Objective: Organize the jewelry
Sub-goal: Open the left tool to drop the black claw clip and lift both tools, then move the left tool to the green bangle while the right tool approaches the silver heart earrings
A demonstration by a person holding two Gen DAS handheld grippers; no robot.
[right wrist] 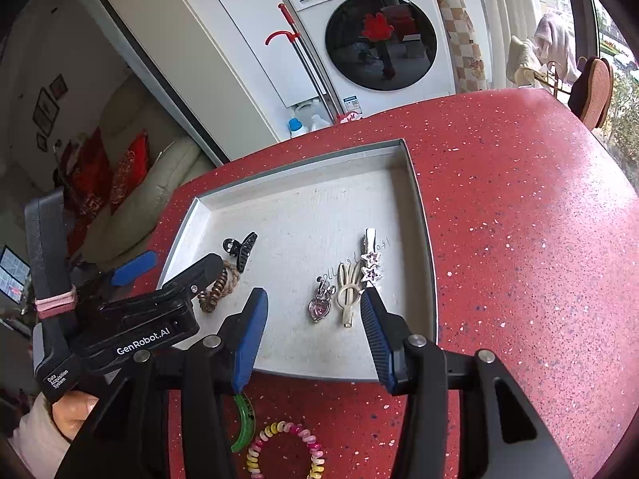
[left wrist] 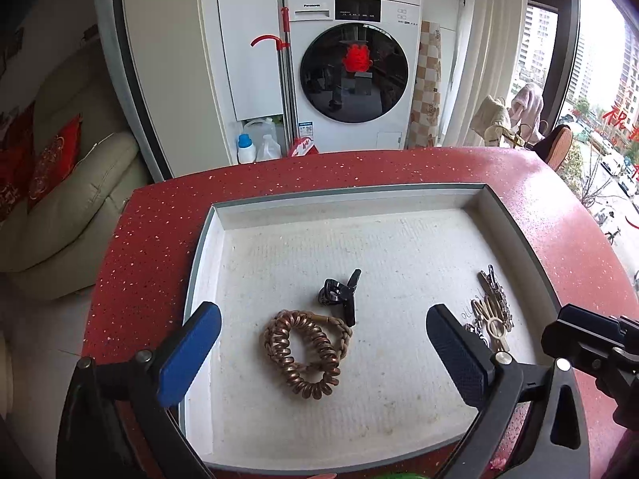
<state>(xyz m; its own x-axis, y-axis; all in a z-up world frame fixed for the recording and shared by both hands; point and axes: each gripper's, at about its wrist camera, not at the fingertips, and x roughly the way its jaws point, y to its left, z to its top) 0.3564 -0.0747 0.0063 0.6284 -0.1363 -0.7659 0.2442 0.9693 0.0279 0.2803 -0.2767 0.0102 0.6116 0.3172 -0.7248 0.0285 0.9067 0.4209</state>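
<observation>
White tray [right wrist: 415, 215] on the red speckled counter [right wrist: 519, 199], taken as the sorting place: clips are grouped at its right side (star clip [right wrist: 371, 267], cream clip [right wrist: 346, 295], heart clip [right wrist: 317, 308]), while brown coil ties [left wrist: 307, 353] and black claw clip [left wrist: 341, 293] are kept toward its left. A multicoloured coil tie [right wrist: 287, 451] and green item [right wrist: 245, 419] are left outside its near edge, judged unsorted. Left gripper [left wrist: 323, 355] and right gripper [right wrist: 315, 339] are held spread, empty, over the tray.

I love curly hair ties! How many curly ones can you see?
2. A brown curly hair tie lies in the white tray beside the black clip; a colourful one lies on the red counter, partly hidden.
</observation>
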